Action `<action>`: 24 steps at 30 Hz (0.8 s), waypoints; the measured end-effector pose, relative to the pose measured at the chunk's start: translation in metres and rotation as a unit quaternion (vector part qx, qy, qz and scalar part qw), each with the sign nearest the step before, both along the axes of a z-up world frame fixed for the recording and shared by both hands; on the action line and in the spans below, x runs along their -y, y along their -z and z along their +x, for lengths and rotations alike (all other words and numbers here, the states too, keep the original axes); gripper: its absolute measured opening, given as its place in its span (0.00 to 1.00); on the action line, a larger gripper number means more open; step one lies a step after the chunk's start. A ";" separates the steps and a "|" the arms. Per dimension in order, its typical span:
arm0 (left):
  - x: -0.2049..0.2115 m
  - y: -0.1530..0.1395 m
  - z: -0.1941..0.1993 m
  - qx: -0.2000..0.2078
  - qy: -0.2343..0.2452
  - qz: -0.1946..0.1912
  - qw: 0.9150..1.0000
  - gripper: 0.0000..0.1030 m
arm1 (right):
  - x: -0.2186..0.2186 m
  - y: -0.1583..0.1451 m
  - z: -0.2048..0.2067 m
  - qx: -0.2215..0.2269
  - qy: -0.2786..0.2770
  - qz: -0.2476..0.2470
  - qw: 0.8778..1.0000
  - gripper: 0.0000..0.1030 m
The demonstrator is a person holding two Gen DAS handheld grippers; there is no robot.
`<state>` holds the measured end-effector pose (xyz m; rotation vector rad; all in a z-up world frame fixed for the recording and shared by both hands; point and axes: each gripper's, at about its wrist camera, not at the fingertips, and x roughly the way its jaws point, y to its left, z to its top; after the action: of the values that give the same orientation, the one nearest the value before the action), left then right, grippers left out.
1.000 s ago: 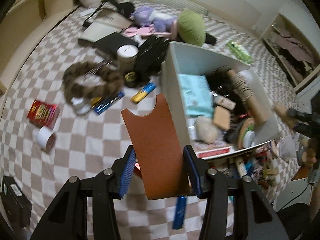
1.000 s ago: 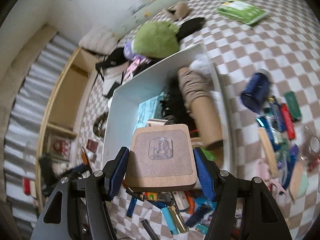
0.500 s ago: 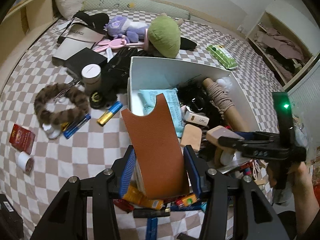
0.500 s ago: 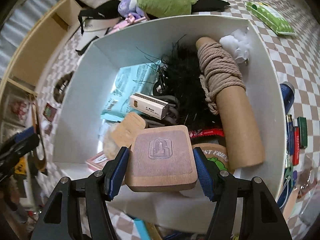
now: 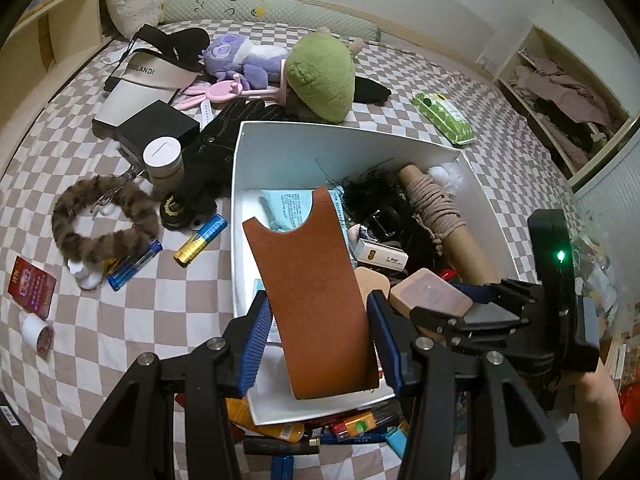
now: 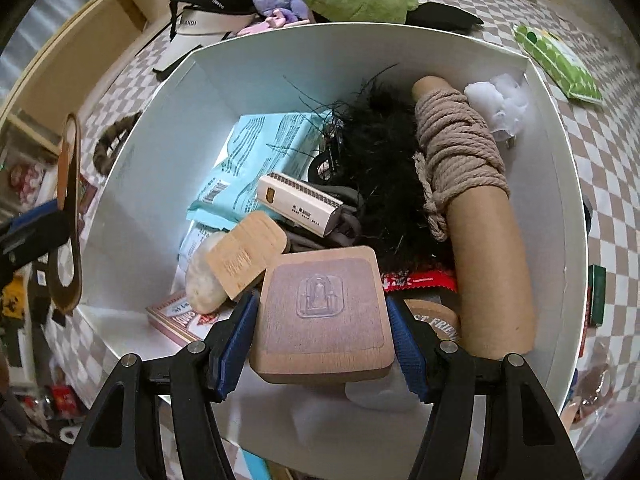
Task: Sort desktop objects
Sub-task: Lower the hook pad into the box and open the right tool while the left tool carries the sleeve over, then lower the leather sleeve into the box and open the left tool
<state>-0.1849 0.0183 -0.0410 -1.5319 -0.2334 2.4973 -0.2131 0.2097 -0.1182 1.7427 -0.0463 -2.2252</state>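
**A:** Both tools are loaded. The left gripper is clamped on the brown leather sleeve, held upright over the near-left part of the white box. The right gripper is pinched on the wooden block, just above the things inside.

**B:** So both pieces are over the box but neither is resting in it. Where should each one go?

**A:** I'd put the block in the near gap beside the smaller wooden tag — not on the cardboard tube, where it could slide off the rope. Lower it until it sits, then open.

**B:** And the sleeve?

**A:** It's thin and floppy, so tip it flat over the blue packet — dropped upright, it may lean over the wall and fall out.
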 end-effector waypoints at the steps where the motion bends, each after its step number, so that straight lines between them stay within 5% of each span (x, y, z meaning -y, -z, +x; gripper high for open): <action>1: -0.002 0.000 0.000 0.000 0.000 0.001 1.000 0.47 | 0.000 0.000 0.001 0.001 -0.003 0.001 1.000 0.64; 7: -0.011 -0.001 -0.001 0.000 -0.001 0.001 1.000 0.47 | 0.002 0.000 0.005 0.003 -0.020 0.008 1.000 0.64; 13: -0.021 -0.002 -0.006 -0.007 -0.002 0.013 1.000 0.47 | -0.029 -0.037 0.008 -0.045 0.038 -0.042 0.997 0.64; 20: -0.047 0.003 -0.018 0.001 0.014 0.040 0.999 0.47 | -0.066 -0.058 0.017 -0.063 0.089 -0.081 0.991 0.75; 24: -0.066 0.006 -0.023 0.005 0.030 0.048 0.998 0.47 | -0.074 -0.062 0.024 -0.076 0.101 -0.072 0.989 0.90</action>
<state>-0.2077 0.0845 -0.0472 -1.4917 -0.3005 2.3963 -0.1894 0.2840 -0.0565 1.5491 -0.3556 -2.4225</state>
